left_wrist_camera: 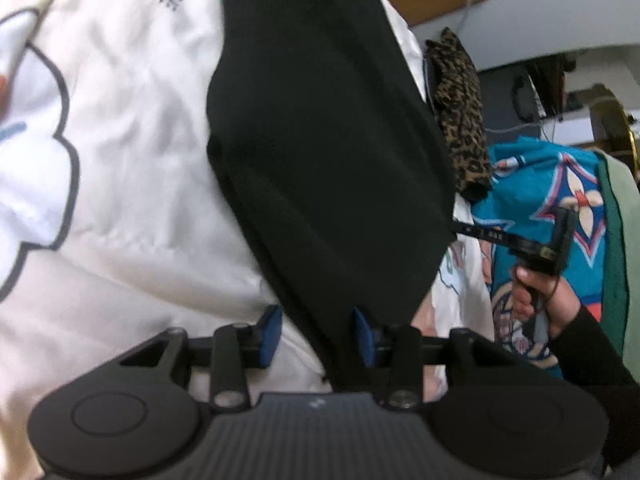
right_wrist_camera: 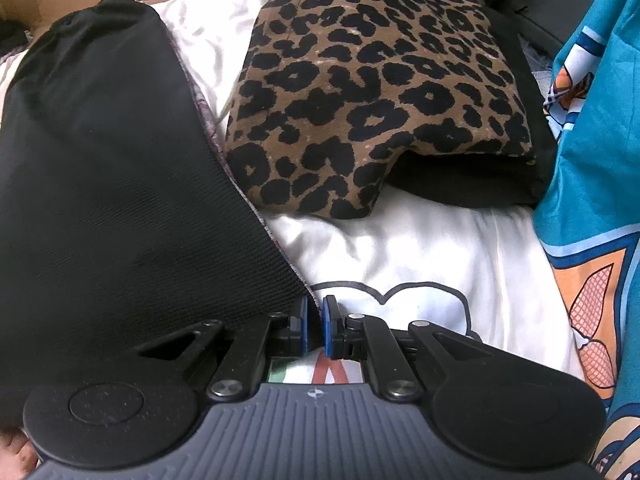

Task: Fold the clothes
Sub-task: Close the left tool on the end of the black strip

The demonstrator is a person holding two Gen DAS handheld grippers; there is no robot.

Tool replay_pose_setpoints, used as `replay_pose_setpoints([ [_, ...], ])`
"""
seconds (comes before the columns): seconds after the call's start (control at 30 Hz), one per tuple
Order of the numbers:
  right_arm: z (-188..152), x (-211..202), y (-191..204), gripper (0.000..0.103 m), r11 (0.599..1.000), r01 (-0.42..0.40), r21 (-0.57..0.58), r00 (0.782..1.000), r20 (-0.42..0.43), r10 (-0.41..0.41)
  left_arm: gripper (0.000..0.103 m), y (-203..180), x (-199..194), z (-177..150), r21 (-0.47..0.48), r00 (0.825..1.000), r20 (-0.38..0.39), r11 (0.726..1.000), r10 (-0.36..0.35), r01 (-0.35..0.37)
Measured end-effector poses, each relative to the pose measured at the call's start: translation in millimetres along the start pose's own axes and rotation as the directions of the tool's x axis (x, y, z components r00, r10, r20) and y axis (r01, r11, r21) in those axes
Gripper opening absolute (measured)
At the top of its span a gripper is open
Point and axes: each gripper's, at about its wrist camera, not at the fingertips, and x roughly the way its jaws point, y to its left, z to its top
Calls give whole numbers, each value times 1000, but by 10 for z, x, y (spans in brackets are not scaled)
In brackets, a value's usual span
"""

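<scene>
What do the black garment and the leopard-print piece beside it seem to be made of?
Black garment: looks like a matte ribbed knit; fine parallel ridges show close up. Leopard-print piece: seems a thicker woven or knitted fabric, slightly fuzzy, with a black underside. Exact fibres cannot be told.

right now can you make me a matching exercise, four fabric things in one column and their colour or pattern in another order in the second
Things:
1. garment between the left gripper fingers
2. folded piece beside it
3. sheet underneath
4. cloth at the right edge

Looks:
A. teal with a cartoon print
B. plain black
C. white with a grey outline drawing
D. leopard spots

Pairs: 1-B, 2-D, 3-C, 4-A
</scene>
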Motion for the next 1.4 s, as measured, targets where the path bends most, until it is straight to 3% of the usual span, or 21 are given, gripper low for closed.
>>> replay_pose_setpoints([
  [0.17,36,34,29,6,1000,10,-9,1000,-12,-10,42,30,71,15,-57,998,25,997,-49,51],
  [0.3,23,25,41,6,1000,13,-8,1000,-10,-13,27,68,17,-55,-57,996,1,994,-91,91],
  [0.47,-7,9,56,7,1000,11,-7,1000,-9,-11,29,21,39,-121,-6,994,-38,994,-106,106],
  [0.53,-11,-1,56,7,1000,7,0,1000,-10,-7,37,-18,80,-124,13,993,-47,994,-107,107],
  [0.6,-8,-22,54,9,1000,2,7,1000,-9,-2,38,-41,136,-117,17,992,-52,994,-111,112],
  [0.7,0,-54,53,9,1000,-3,10,1000,-9,3,38,-57,206,-115,13,992,-51,993,-119,120],
  [0.9,-30,-118,68,10,1000,-7,5,1000,3,7,27,-4,229,-148,-8,990,-37,991,-134,133],
  [1.2,-109,-187,-13,10,1000,-14,11,1000,9,13,29,50,192,-183,-10,987,-57,988,-153,152],
  [1.27,-114,-188,-16,10,1000,-15,13,1000,8,15,25,75,200,-188,-18,986,-54,988,-156,155],
  [1.33,-112,-192,-22,10,1000,-22,20,1000,8,22,12,102,199,-194,-25,987,-49,988,-154,153],
  [1.4,-118,-215,-49,10,999,-32,26,999,16,32,6,133,168,-208,-39,986,-38,987,-160,159],
])
